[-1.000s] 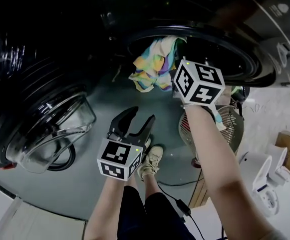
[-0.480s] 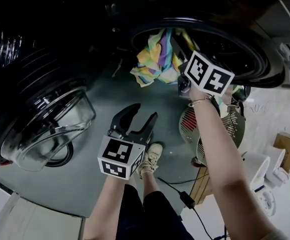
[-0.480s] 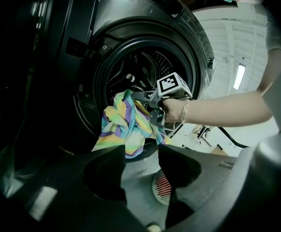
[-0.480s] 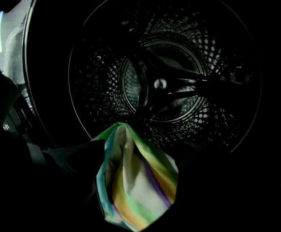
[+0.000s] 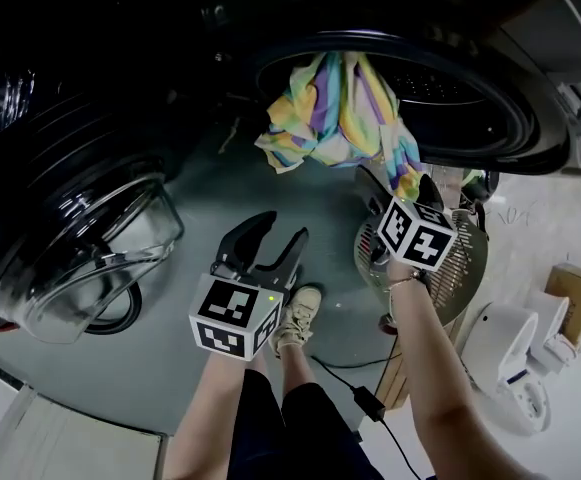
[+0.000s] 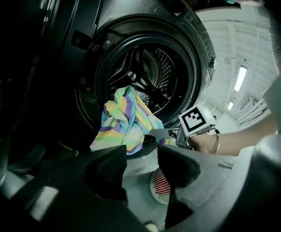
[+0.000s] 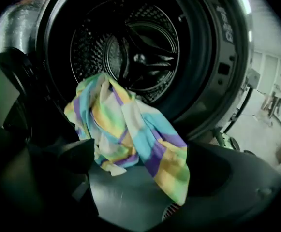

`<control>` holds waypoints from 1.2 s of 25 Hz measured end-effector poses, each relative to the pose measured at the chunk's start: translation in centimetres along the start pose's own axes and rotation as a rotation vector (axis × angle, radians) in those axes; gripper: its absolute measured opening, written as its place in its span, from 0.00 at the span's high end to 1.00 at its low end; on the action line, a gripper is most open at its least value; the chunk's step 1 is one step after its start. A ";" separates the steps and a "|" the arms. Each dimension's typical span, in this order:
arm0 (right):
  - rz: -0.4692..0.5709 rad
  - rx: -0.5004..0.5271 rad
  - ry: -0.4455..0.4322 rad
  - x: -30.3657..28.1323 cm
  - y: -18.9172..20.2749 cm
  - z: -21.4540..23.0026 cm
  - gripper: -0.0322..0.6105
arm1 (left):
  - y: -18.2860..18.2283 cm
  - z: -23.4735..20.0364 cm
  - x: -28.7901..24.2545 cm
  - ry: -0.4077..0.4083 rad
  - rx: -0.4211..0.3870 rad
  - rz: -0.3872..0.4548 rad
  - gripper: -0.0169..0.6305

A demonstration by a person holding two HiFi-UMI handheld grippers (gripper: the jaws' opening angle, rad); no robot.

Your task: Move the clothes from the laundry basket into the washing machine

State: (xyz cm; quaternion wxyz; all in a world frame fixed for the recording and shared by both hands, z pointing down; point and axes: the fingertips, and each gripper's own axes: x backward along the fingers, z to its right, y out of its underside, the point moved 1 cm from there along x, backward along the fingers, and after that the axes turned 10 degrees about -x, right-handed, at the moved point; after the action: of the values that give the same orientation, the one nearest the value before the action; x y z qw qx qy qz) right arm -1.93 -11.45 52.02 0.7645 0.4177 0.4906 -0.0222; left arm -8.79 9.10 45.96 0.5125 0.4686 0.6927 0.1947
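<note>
The striped cloth point(image 5: 335, 108) hangs out of the mouth of the washing machine point(image 5: 490, 88), draped over its lower rim. In the head view its long axis runs from 12 o'clock down to 5 o'clock, and the loose tail points at the right gripper point(image 5: 400, 190). That claw's jaws have just been opening and stand spread wide, with the tail in the gap but not pinched. The left gripper point(image 5: 283, 230), at 7 o'clock of the cloth, is spread with nothing between its jaws. The cloth's top end is lost in the dark drum. The basket point(image 5: 465, 268) is half hidden behind the right hand.
</note>
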 end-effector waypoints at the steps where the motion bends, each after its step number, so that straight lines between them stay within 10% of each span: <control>1: -0.038 0.001 0.033 -0.5 1.0 1.0 0.01 | 0.1 0.3 -0.1 0.009 0.001 0.000 0.49; 4: -0.095 0.023 0.141 -1.5 1.8 3.3 0.15 | 0.3 0.9 -0.4 0.025 -0.002 0.005 0.49; 10: -0.082 0.013 0.279 -0.9 1.0 5.7 0.88 | 0.5 1.4 -0.6 0.033 0.009 0.008 0.50; 23: 0.268 -0.060 -0.233 2.3 -8.0 -8.4 0.89 | -1.7 1.3 0.2 0.035 0.003 0.034 0.52; 30: 0.379 -0.061 -0.311 1.6 -14.0 -12.2 0.89 | -1.9 1.2 0.5 0.034 0.004 0.028 0.53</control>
State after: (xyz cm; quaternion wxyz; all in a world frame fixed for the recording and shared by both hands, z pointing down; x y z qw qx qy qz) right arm -16.17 -11.89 40.10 0.8334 0.4707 0.2804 0.0723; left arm -8.60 8.32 43.82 0.4969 0.4760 0.6951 0.2085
